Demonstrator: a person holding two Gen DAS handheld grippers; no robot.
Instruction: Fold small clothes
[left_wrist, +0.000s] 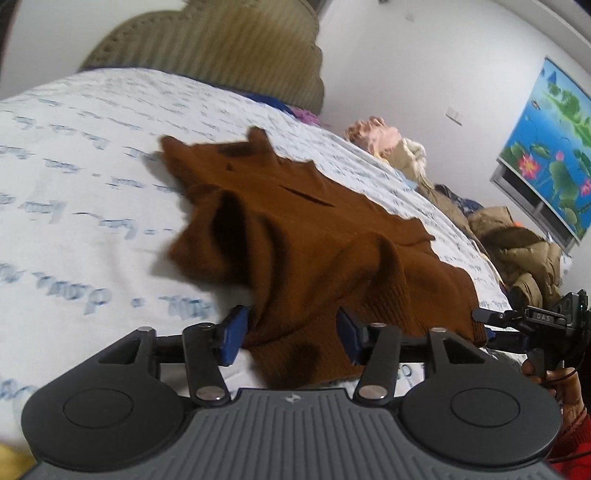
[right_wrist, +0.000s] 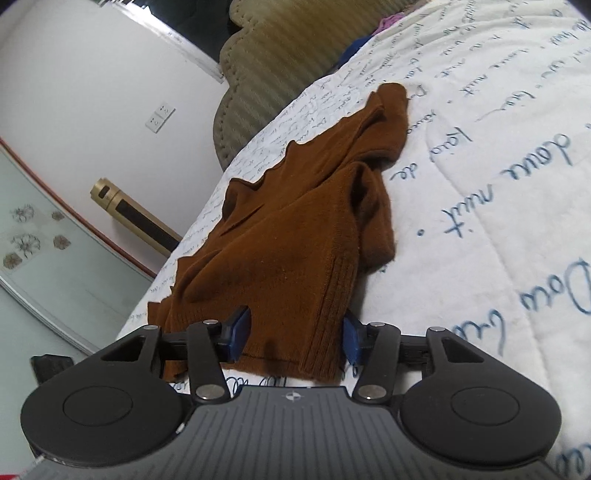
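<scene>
1. The brown sweater (left_wrist: 295, 229) is lying rumpled on the white printed bedspread (left_wrist: 81, 192), near the bed's edge, with its ribbed hem end closest to both grippers.
2. Left gripper (left_wrist: 291, 332) — jaws spread, blue pads either side of the hem, not pinching it as far as I can see. So released.
3. Right gripper (right_wrist: 295, 334) — same deal, jaws apart with the ribbed hem (right_wrist: 325, 332) sitting loose between them.
4. From each gripper the sweater's long axis runs off toward 12 o'clock, hem near, neck end far, toward the padded headboard (left_wrist: 221, 48).
5. Both hands are about equally near the hem, so my guess is either can re-grab it for the next fold.
</scene>
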